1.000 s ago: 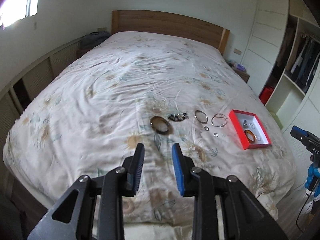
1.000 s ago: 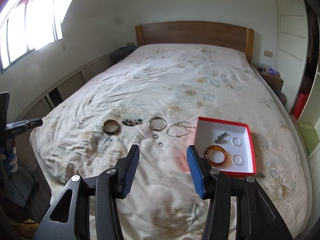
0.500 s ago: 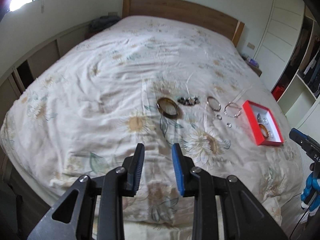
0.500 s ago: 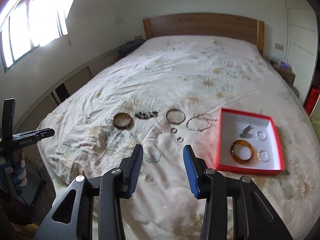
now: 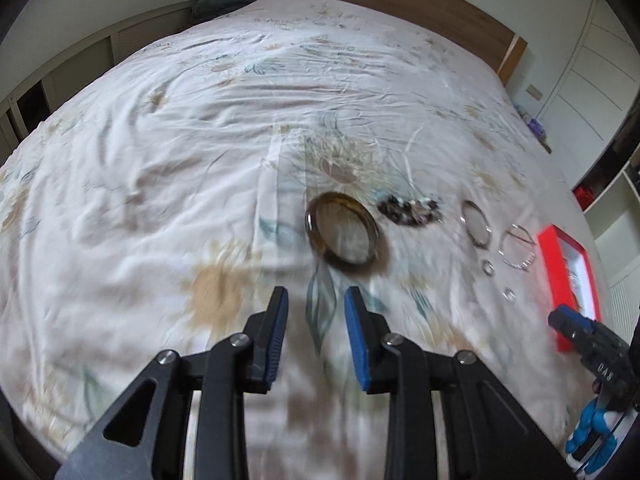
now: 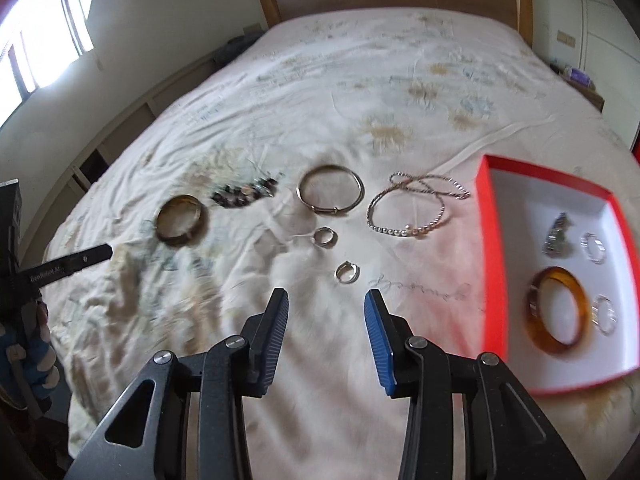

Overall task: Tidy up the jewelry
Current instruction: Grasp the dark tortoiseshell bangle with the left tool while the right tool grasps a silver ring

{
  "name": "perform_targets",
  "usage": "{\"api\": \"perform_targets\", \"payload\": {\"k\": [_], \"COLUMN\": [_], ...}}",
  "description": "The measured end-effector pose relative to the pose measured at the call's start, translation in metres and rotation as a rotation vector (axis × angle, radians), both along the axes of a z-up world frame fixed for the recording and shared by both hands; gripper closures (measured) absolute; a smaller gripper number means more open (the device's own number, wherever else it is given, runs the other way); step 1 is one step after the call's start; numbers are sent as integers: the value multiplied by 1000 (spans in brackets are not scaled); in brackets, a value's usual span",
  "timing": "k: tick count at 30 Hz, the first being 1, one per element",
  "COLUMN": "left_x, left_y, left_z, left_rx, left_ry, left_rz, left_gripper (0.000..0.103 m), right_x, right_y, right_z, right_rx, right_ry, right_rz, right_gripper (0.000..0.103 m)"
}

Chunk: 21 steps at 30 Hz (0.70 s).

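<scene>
Take the red box [image 6: 496, 240] as your landmark: it already holds an amber bangle [image 6: 560, 312], a few small rings and a dark clip-like piece, while the rest of the jewelry lies in a row on the bed [image 6: 360, 80] out to the box's left. Nearest the box is the pearl bracelet [image 6: 408, 216], then the thin metal bangle [image 6: 331, 192] with two small rings [image 6: 325, 237] in front of it, then a dark bead cluster [image 6: 244, 194], and farthest from the box the wide brown bangle [image 5: 342, 234]. Your left gripper [image 5: 316, 326] hangs just short of that brown bangle with its fingers spread and nothing between them; your right gripper [image 6: 326, 324] hovers just short of the nearer ring, its fingers likewise spread and empty. The brown bangle looks stiff, smooth and probably slippery, though blur hides its finish, so pinch across the band's wall at one side, not across the whole hoop. Expect the quilt to give under pressure. The bracelet is limp and will dangle; the rings are light and easily flicked.
</scene>
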<state>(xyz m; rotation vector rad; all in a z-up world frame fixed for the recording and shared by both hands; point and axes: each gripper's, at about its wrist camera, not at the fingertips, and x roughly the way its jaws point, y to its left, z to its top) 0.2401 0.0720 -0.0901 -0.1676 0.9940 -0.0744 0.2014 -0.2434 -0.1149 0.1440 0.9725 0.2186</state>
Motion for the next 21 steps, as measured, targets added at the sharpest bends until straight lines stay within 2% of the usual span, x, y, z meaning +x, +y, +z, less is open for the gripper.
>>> {"api": "perform_targets", "payload": {"k": [9, 16, 21], "left_x": [66, 78, 81], "left_y": [-10, -18, -21], "left_z": [-41, -64, -70], "left_rx": [97, 182, 197], "left_ry": [43, 56, 51], "left_rz": [9, -10, -23], "left_gripper": [75, 76, 81], "right_x": [42, 48, 47], "right_y": [1, 4, 10], "right_z": [-31, -55, -63], "right_rx": [7, 5, -11], "right_ry": [19, 41, 43], "right_rz": [19, 45, 68], "right_gripper": [63, 64, 74]}}
